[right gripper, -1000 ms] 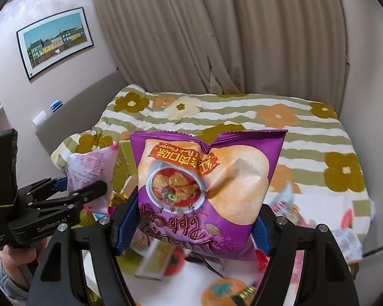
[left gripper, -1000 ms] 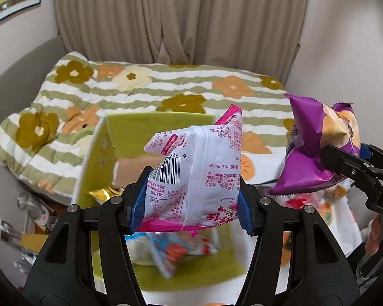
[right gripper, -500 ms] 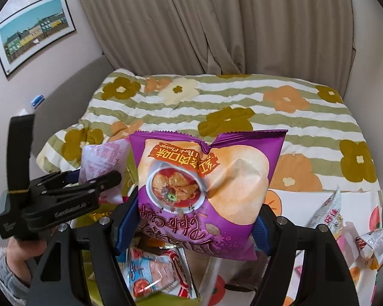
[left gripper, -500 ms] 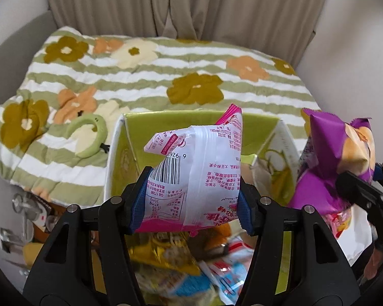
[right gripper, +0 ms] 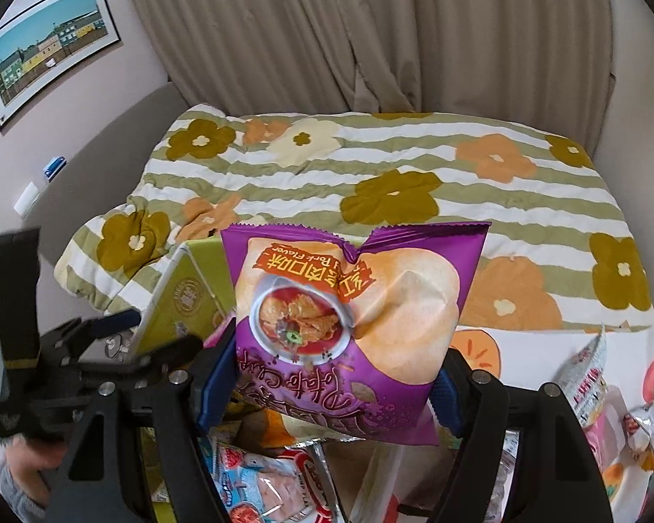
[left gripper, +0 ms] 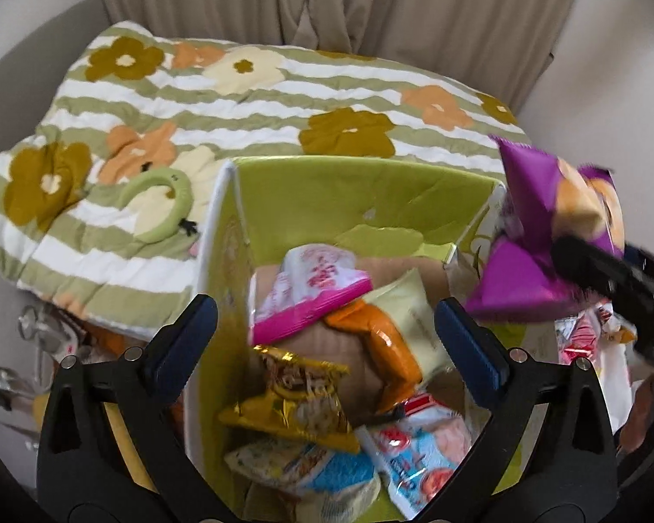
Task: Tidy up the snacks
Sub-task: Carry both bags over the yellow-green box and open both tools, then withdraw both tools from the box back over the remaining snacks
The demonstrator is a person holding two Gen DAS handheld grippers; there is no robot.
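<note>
My left gripper (left gripper: 327, 340) is open and empty above the green box (left gripper: 349, 191). The pink and white snack packet (left gripper: 314, 287) lies inside the box on top of several other packets, among them an orange and cream one (left gripper: 396, 331) and a gold one (left gripper: 296, 396). My right gripper (right gripper: 327, 383) is shut on a purple chip bag (right gripper: 357, 318) and holds it up just right of the box; the bag also shows in the left wrist view (left gripper: 545, 235). The left gripper shows at the left of the right wrist view (right gripper: 122, 348).
The box (right gripper: 183, 300) stands at the edge of a bed with a flowered striped quilt (left gripper: 240, 100). A green ring toy (left gripper: 161, 205) lies on the quilt left of the box. More snack packets (right gripper: 593, 383) lie on a patterned cloth at the right. Curtains hang behind.
My left gripper has opened and let go of the pink and white packet, which now lies in the box. The right gripper still holds the purple bag beside the box.
</note>
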